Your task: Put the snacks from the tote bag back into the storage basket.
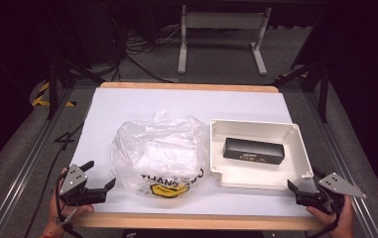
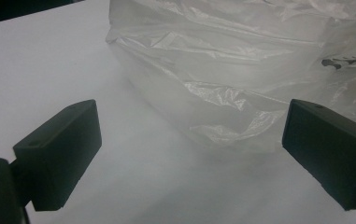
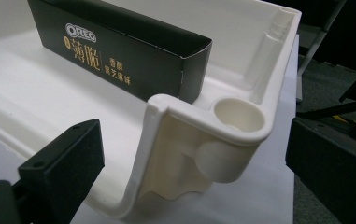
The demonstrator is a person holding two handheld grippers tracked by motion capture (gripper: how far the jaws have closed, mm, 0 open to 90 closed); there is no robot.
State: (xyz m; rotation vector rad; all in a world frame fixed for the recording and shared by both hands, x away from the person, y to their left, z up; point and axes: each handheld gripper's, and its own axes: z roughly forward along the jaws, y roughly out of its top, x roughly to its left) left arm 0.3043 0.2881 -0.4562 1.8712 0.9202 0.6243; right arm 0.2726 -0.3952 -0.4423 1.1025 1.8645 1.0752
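A crumpled clear plastic bag (image 1: 157,151) with black and yellow print lies on the white table cover, left of centre. Right of it a white plastic tray (image 1: 295,148) holds a black Oreo box (image 1: 253,150) lying on its side. My left gripper (image 1: 99,174) rests near the table's front left, open, its jaws spread toward the bag (image 2: 222,70) without touching it. My right gripper (image 1: 303,184) sits at the front right, open, with the tray's near right corner (image 3: 199,140) between its jaws; the Oreo box (image 3: 119,56) lies beyond.
The white cover (image 1: 122,106) spans a wooden-edged table (image 1: 186,221). Behind it stand a white table frame (image 1: 221,34), cables and dark floor. Bare cover lies behind the bag and tray and along the front edge.
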